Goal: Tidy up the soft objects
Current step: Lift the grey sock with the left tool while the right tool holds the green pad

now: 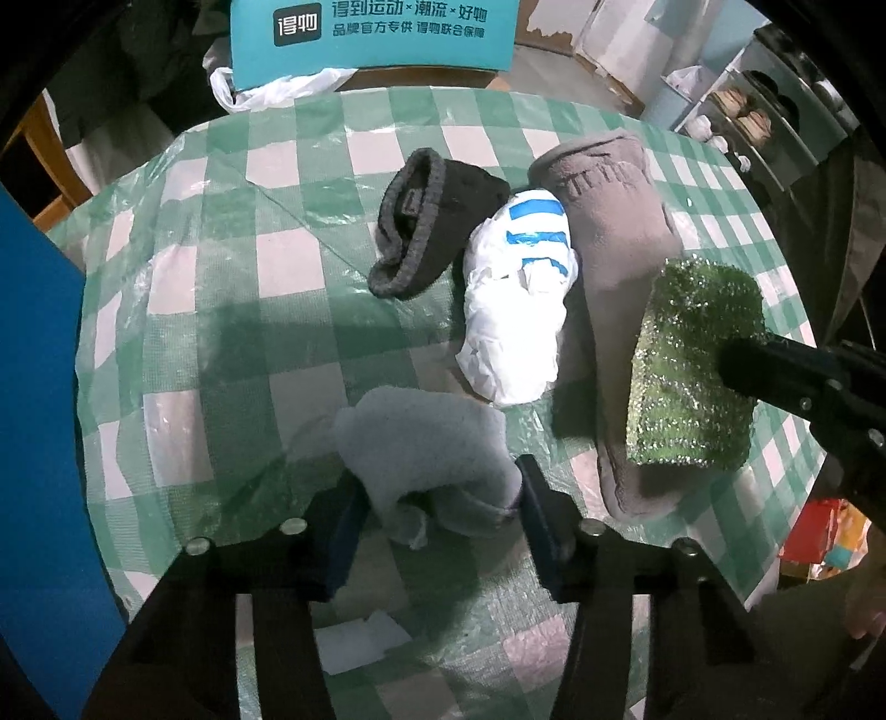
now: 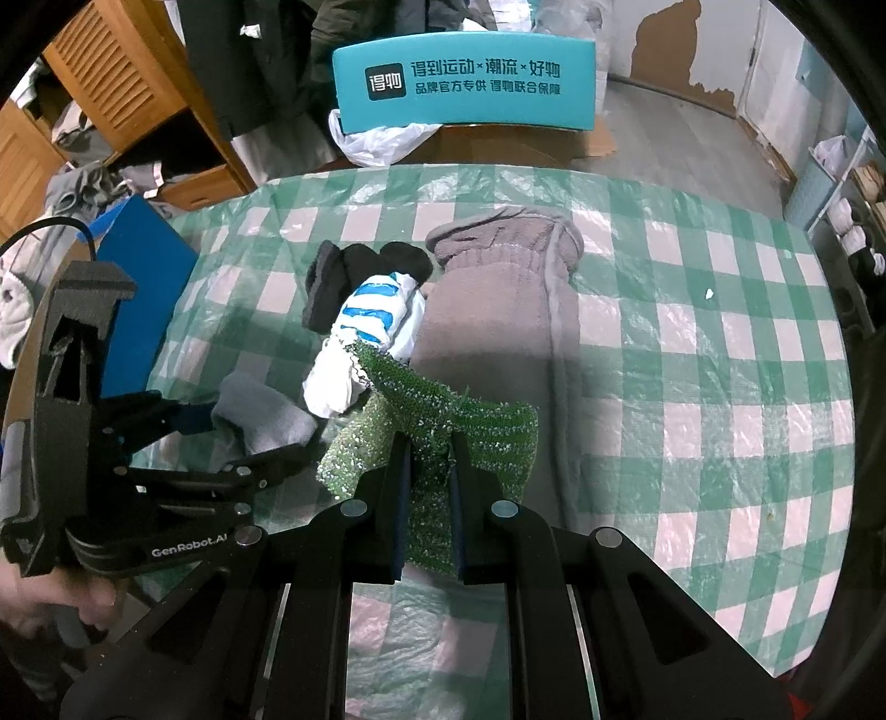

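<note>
My left gripper is shut on a light grey cloth, held just above the checked table; it also shows in the right wrist view. My right gripper is shut on a sparkly green scrub cloth, held over the long grey-brown fleece piece. The green cloth and fleece piece show in the left wrist view. A white-and-blue bundle lies beside a dark knit hat.
The green-and-white checked table cover has plastic film over it. A teal box and a white plastic bag stand beyond the far edge. A blue panel is at the left. Shelves stand at the far right.
</note>
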`<state>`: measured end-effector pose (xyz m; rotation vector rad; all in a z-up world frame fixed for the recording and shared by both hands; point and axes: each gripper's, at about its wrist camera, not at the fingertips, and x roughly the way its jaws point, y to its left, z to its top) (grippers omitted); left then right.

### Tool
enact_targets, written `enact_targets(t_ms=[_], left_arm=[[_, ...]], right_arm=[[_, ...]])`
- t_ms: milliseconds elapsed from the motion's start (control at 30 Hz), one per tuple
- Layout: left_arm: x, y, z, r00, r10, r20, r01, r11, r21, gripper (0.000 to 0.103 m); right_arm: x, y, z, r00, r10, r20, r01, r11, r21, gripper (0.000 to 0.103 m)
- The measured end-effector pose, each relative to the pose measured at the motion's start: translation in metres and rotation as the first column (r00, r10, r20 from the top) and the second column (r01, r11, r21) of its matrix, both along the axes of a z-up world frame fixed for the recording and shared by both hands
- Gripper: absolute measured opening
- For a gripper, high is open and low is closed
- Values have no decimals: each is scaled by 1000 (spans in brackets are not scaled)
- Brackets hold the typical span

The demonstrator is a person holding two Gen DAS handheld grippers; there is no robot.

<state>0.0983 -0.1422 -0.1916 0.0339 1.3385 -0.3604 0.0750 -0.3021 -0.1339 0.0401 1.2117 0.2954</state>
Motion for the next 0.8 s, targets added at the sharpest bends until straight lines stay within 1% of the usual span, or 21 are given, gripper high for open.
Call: enact_targets(t_ms=[67,100,167,267,533,800], left_arm=[[0,0,1,1000,1,5,-1,1000,-7,42],[0,0,2,1000,1,6,-1,1000,-11,40],[0,1,4,1000,2,10,-2,1000,-18,34],[-1,3,6,1000,1,15,-1,1000,-24,29],[-6,2,16,999,-9,43,10,1000,-15,26],[-10,8,39,995,-1,95,3,1000,-14,26]], right_arm=[[0,0,0,1000,1,1,-1,1000,1,10],[0,0,0,1000,2,2,-2,1000,1,10],[-1,1,1,1000,4,4,-4,1000,1,10],[-1,1,3,1000,5,7,-5,1000,2,10],[-2,4,11,1000,8,20,-8,1000,6,10],[-5,7,24,999,12,45,-12,1000,7,10]])
